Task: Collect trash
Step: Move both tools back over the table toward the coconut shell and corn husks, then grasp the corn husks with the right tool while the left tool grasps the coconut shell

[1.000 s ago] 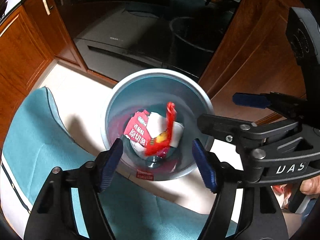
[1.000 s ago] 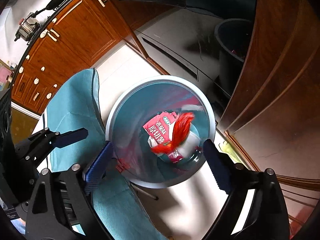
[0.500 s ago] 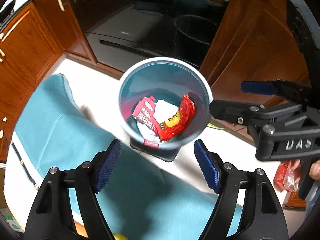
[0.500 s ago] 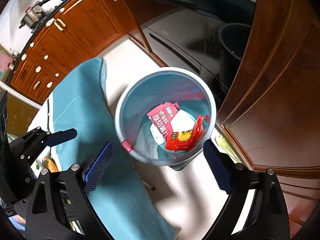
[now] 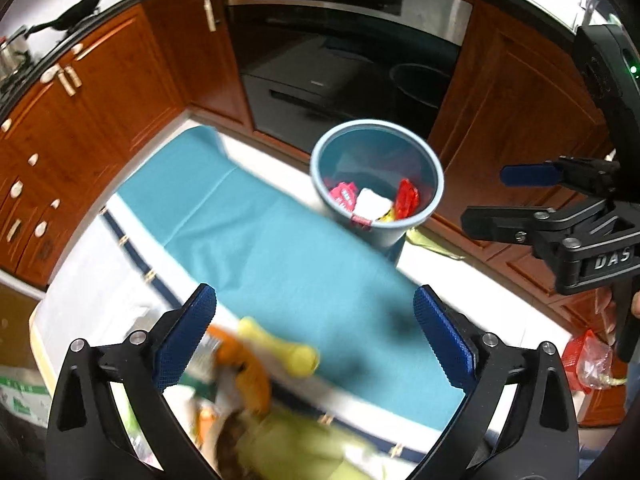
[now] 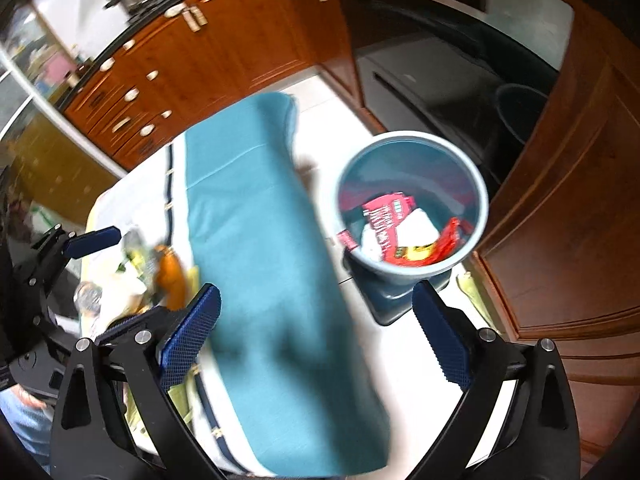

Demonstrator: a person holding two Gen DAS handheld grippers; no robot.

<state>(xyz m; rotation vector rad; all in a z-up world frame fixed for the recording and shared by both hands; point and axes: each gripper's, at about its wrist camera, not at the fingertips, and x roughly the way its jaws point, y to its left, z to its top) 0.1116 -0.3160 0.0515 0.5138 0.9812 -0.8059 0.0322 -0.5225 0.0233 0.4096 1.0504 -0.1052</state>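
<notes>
A grey-blue trash bin (image 5: 434,184) (image 6: 480,208) stands on the floor beside the table. In it lie a pink wrapper (image 5: 344,196), a white piece (image 5: 372,205) and a red wrapper (image 5: 407,201) (image 6: 448,240). My left gripper (image 5: 316,332) hangs over the teal cloth (image 5: 280,248), its jaws opening wide with nothing between them. My right gripper (image 6: 318,336) is open and empty, above the cloth's edge and short of the bin. Blurred orange trash (image 5: 250,372) (image 6: 170,276) and yellow trash (image 5: 292,350) lie on the table near the left fingers.
Wooden cabinets (image 5: 100,120) and a dark oven door (image 5: 328,68) close in the floor behind the bin. A yellow-green scrap (image 6: 468,284) lies on the floor by the bin's base. A hand holds a red mesh bag (image 5: 580,360) at the right.
Both grippers have drawn up and back from over the bin to above the table. The red wrapper has settled in the bin. The left jaws stand wider.
</notes>
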